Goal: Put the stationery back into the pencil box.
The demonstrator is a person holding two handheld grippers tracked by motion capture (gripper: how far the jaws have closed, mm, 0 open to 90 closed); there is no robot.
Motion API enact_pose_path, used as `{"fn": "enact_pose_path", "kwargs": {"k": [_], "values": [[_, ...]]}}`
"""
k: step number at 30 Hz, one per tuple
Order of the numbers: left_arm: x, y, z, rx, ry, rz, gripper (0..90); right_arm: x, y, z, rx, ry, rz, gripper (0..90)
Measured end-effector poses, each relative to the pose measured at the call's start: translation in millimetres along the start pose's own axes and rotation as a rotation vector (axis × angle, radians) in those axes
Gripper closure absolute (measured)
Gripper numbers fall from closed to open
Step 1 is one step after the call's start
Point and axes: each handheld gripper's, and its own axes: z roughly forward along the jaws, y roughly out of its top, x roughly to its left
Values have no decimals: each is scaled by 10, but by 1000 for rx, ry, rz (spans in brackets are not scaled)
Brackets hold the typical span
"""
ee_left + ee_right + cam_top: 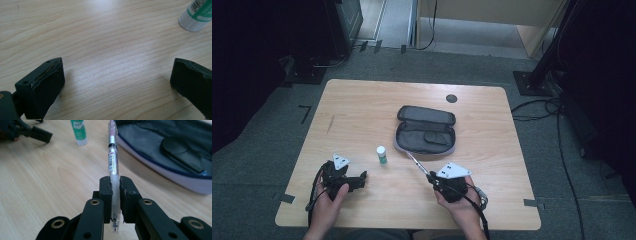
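An open grey pencil case [426, 131] lies in the middle of the table, its inside [175, 150] dark with a flat black item in it. My right gripper [433, 179] [115, 185] is shut on a clear pen [417, 164] [112, 155], which points away toward the case's near rim. A white and green glue stick [382, 155] [197, 13] [79, 131] stands upright left of the case. My left gripper [358, 178] [117, 82] rests open on the table near its front left, with bare wood between its jaws.
The wooden table [362, 110] has a small black round cap [451, 98] near its far edge. Grey carpet, cables and dark stands surround the table. Bare wood lies on the left half and along the front edge.
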Motion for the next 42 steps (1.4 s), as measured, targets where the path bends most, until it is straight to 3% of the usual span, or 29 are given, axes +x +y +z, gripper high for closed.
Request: {"fn": "enact_pose_path", "kwargs": {"k": [11, 24, 37, 40, 42], "values": [[0, 0, 0, 0, 0, 0, 0, -249, 313, -10, -13, -8, -34, 814], [-1, -1, 1, -1, 1, -2, 0, -527, 626, 282, 8, 3, -104, 813], [0, -1, 0, -1, 0, -1, 0, -791, 668, 587, 76, 4, -130, 812], [1, 0, 0, 0, 0, 0, 0, -868, 650, 637, 84, 25, -108, 812], [-1, -1, 1, -1, 1, -2, 0, -884, 623, 697, 106, 33, -128, 812]]}}
